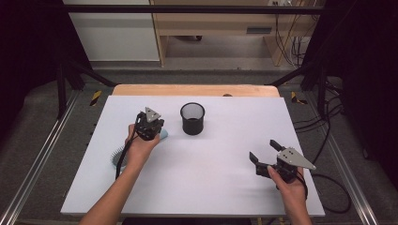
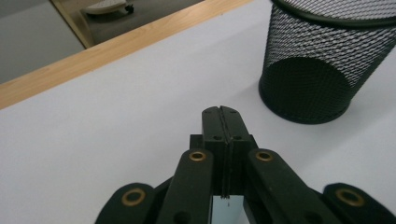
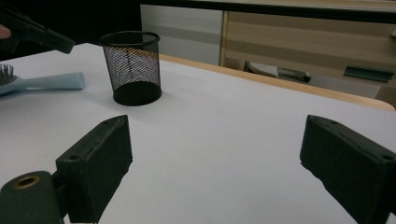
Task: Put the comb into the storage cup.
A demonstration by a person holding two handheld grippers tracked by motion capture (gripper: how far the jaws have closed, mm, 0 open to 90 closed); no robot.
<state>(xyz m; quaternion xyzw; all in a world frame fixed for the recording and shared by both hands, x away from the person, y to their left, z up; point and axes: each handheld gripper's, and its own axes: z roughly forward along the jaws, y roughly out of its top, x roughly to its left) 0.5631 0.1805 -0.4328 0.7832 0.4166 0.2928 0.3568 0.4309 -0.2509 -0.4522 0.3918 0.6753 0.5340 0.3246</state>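
A: Left gripper (image 1: 155, 132), jaws pressed together on nothing, hovers over the pale-blue hairbrush (image 3: 44, 81) handle beside the mesh cup (image 1: 193, 118).

B: Spread them, straddle the handle, then clamp. Right gripper (image 1: 264, 153) waits, jaws wide apart.

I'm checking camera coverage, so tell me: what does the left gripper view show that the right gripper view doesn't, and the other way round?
The left gripper view gives the left gripper with its black jaws shut together, nothing between their tips, and a pale blue sliver beneath their base. The right gripper view gives the right gripper with jaws wide open, the pale blue plastic hairbrush lying flat at far left, and the other gripper above its handle. Both share the upright black wire-mesh cup, the white table top and its wooden back edge.
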